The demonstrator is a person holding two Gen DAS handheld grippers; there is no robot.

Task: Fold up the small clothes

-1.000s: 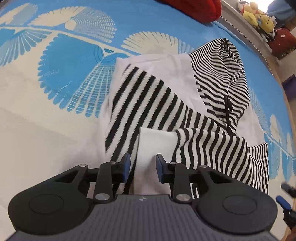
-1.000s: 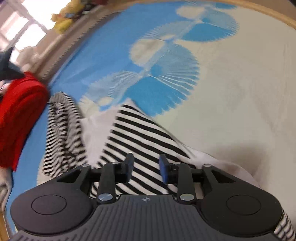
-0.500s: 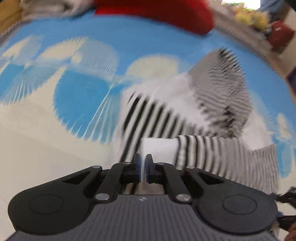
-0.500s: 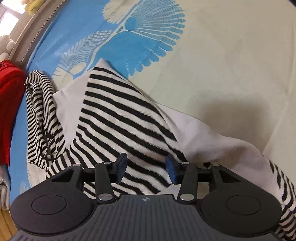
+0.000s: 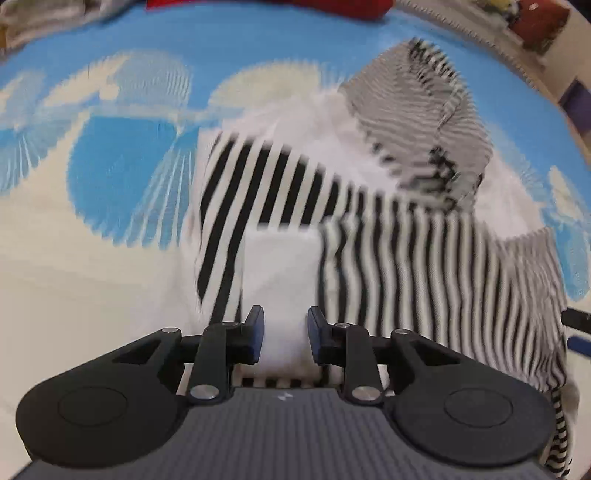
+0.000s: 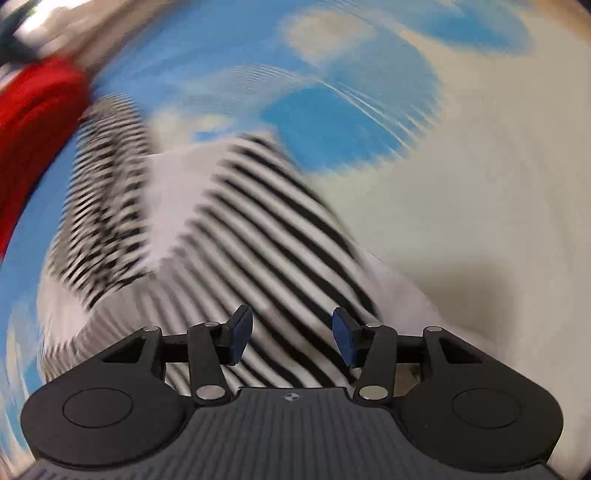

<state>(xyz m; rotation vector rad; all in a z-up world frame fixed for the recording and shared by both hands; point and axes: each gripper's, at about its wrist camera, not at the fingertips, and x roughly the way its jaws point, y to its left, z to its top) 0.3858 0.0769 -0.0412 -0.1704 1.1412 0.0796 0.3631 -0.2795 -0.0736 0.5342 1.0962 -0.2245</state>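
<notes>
A small hooded top [image 5: 388, 266] with black-and-white stripes and white panels lies spread on the bed sheet [image 5: 110, 166]. Its striped hood [image 5: 424, 129] points away. My left gripper [image 5: 284, 332] hovers over the near hem, above a white panel [image 5: 280, 258]. Its jaws are opening and the pads press on nothing. In the right wrist view the same top [image 6: 258, 236] lies below my right gripper [image 6: 291, 336], whose jaws are also opening, over a striped sleeve and with nothing pinched. The hood [image 6: 107, 206] is at the left there. Both views are blurred by motion.
A red garment [image 5: 332, 7] lies at the far edge of the blue and cream sheet, and shows as a red garment [image 6: 33, 122] at the left in the right wrist view. The other gripper's tip [image 5: 576, 328] pokes in at the right edge.
The left jaws went from apart to nearly shut half a second ago, then parted again. The right jaws widened. Both cameras swung, and the views are more blurred now.
</notes>
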